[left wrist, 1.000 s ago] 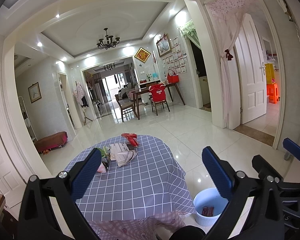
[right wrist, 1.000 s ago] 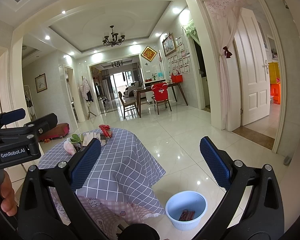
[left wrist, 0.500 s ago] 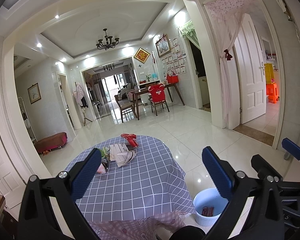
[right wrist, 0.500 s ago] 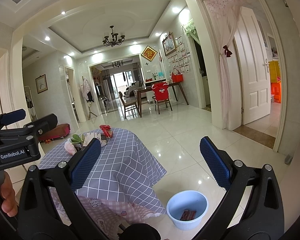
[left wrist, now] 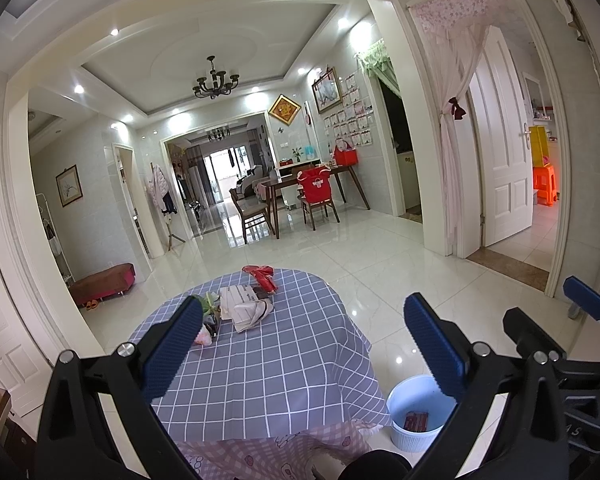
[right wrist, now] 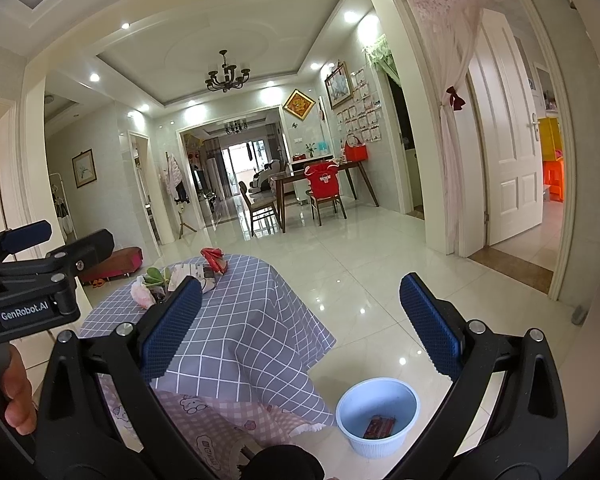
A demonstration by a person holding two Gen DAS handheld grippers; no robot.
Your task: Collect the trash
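While both grippers hang above the floor with nothing between their fingers, left gripper (left wrist: 304,344) and right gripper (right wrist: 300,324) stand spread wide. Nearest: pale blue bin (right wrist: 378,420) holding one reddish wrapper (right wrist: 379,427). Beyond: checked tablecloth (left wrist: 268,360) bearing crumpled paper (left wrist: 246,308), perhaps packaging, and red wrapper (left wrist: 262,274).

The floor (left wrist: 380,256) is glossy tile, mirroring the ceiling lights; the tablecloth (left wrist: 284,360) is matt checked cloth; the bin (right wrist: 352,432) looks like smooth ribbed plastic; the gripper pads (right wrist: 172,328) are rough, dimpled blue rubber on matt black plastic.
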